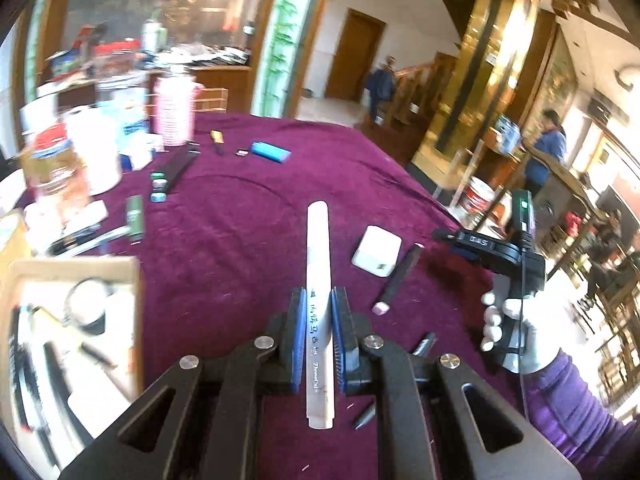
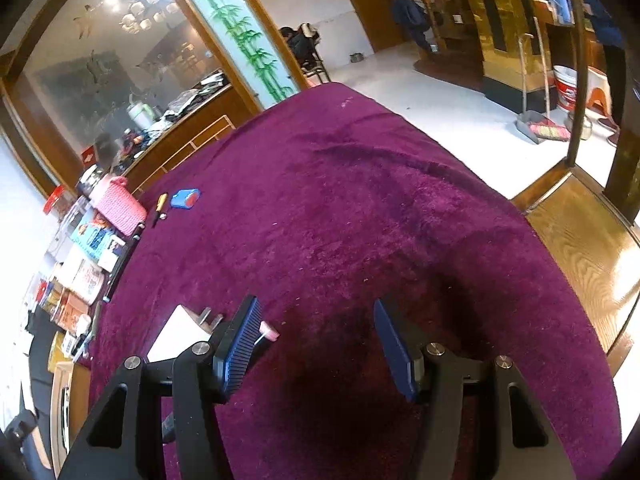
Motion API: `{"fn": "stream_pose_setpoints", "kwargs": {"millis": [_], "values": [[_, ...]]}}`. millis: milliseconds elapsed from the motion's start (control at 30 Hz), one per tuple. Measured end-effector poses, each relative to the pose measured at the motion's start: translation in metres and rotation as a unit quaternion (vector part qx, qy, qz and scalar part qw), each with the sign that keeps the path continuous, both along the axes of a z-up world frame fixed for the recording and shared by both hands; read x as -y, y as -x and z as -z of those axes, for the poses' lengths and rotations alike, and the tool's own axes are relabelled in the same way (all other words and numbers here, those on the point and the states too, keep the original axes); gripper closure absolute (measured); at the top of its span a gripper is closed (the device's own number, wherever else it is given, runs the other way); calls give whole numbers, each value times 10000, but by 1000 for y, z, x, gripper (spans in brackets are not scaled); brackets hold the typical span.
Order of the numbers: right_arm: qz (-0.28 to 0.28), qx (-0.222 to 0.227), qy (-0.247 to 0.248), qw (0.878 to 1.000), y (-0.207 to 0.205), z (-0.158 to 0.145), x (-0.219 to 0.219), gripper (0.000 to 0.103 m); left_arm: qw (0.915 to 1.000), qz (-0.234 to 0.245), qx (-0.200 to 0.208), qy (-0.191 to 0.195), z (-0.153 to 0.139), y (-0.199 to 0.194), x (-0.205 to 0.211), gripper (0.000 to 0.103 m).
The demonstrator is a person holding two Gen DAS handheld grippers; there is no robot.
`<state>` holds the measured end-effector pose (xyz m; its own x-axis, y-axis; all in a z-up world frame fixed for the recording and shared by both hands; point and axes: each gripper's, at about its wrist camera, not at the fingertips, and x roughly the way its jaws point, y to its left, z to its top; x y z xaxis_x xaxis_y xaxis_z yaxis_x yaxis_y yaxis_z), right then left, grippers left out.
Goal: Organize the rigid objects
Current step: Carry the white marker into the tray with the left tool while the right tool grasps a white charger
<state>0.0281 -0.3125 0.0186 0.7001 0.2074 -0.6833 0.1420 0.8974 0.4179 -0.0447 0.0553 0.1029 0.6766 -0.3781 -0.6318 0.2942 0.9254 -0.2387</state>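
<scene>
Right now a purple cloth (image 1: 248, 232) covers the whole table, and everything else sits on it or over it. At the left edge lies an open cardboard box (image 1: 132, 280) with dark pens and a ring-shaped thing blurred inside. The left gripper (image 1: 319, 336) is raised above the cloth, its blue pads pressed onto a long white marker (image 1: 318, 280) that points away along the fingers. The right gripper (image 2: 316, 344) hangs over bare cloth with its jaws spread and nothing between them; a gloved hand (image 1: 516, 320) grips its handle. Near it lie a white charger block (image 1: 377, 251), then a dark stick with pink ends (image 1: 400, 276). Farther off rest a blue case (image 1: 270, 151) and a green tube (image 1: 135, 216).
</scene>
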Motion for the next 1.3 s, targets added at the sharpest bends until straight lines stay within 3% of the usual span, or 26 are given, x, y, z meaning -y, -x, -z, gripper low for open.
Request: {"fn": "stream_pose_setpoints", "kwargs": {"millis": [67, 200, 233, 300, 367, 500, 700, 767, 867, 900, 1133, 1300], "values": [[-79, 19, 82, 9999, 2, -5, -6, 41, 9998, -103, -59, 144, 0, 7, -17, 91], [-423, 12, -471, 9980, 5, -22, -23, 40, 9991, -346, -35, 226, -1, 27, -48, 91], [-512, -16, -562, 9971, 3, -26, -29, 38, 9988, -404, -11, 275, -2, 32, -56, 91], [-779, -164, -662, 9946, -4, -32, -47, 25, 9980, -529, 44, 337, -3, 43, -73, 91], [-1011, -511, -659, 9914, -17, -29, -67, 25, 9972, -623, 116, 390, -5, 52, -85, 91], [-964, -1074, -282, 9891, -37, -17, -103, 25, 9947, -880, 151, 519, -3, 69, -118, 91], [-528, -1649, 495, 9837, -61, 1, -140, 23, 9894, -1414, 92, 329, 11, 86, -168, 91], [-441, -1659, 710, 9826, -66, 2, -147, 24, 9873, -1550, 17, 342, 18, 87, -181, 91], [-360, -1711, 1331, 9756, -69, 5, -159, 48, 9835, -1765, -116, 372, 27, 93, -200, 91], [-430, -1681, 1345, 9756, -68, 4, -159, 48, 9821, -1840, -172, 357, 30, 95, -206, 91], [-793, -1346, 618, 9858, -40, -11, -153, 48, 9738, -2163, -648, 281, 53, 99, -228, 91], [-1578, -917, 237, 9829, 1, -42, -194, 48, 9656, -2284, -1194, 339, 73, 91, -231, 91]]}}
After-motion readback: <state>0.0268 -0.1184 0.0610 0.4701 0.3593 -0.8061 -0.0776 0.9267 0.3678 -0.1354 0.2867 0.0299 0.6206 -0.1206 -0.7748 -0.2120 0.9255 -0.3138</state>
